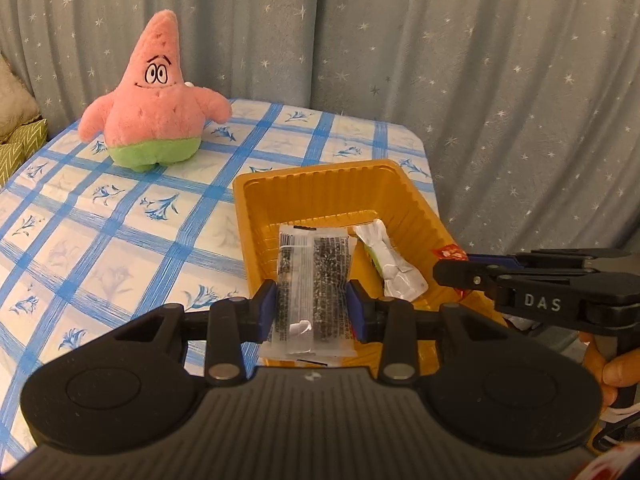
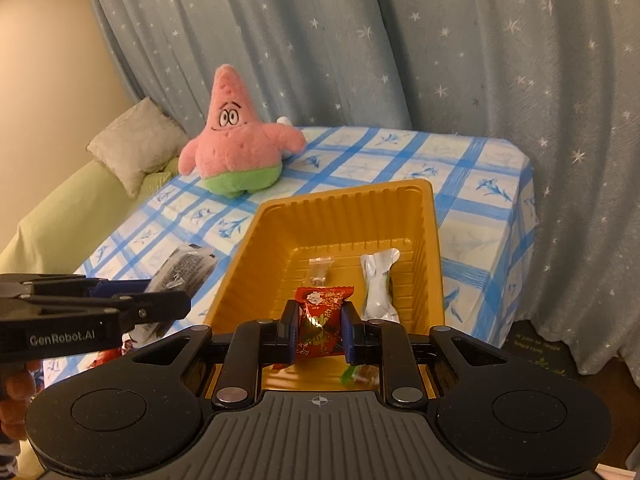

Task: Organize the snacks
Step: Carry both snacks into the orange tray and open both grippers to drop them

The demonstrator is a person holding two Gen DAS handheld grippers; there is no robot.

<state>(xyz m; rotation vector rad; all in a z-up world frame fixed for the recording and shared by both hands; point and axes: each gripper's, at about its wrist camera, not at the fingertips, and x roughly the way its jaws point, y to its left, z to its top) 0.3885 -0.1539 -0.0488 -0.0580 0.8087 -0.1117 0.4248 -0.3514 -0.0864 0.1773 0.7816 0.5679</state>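
Note:
A yellow ribbed plastic tray (image 1: 404,192) (image 2: 272,232) sits on the checked table. My left gripper (image 1: 312,306) is shut on a clear packet with dark print (image 1: 312,272), held over the tray's near left rim; it also shows in the right wrist view (image 2: 182,270). My right gripper (image 2: 320,326) is shut on a red snack packet (image 2: 322,312), held above the tray's near end; its red tip shows in the left wrist view (image 1: 450,252). In the tray lie a white foil packet (image 1: 390,260) (image 2: 378,284) and a small clear wrapped sweet (image 2: 320,270).
A pink Patrick plush (image 1: 154,108) (image 2: 236,144) stands at the table's far left. The blue checked cloth (image 1: 120,208) (image 2: 472,208) ends at a star-patterned curtain (image 1: 500,80) behind and to the right. A grey cushion (image 2: 136,144) lies on a green sofa at left.

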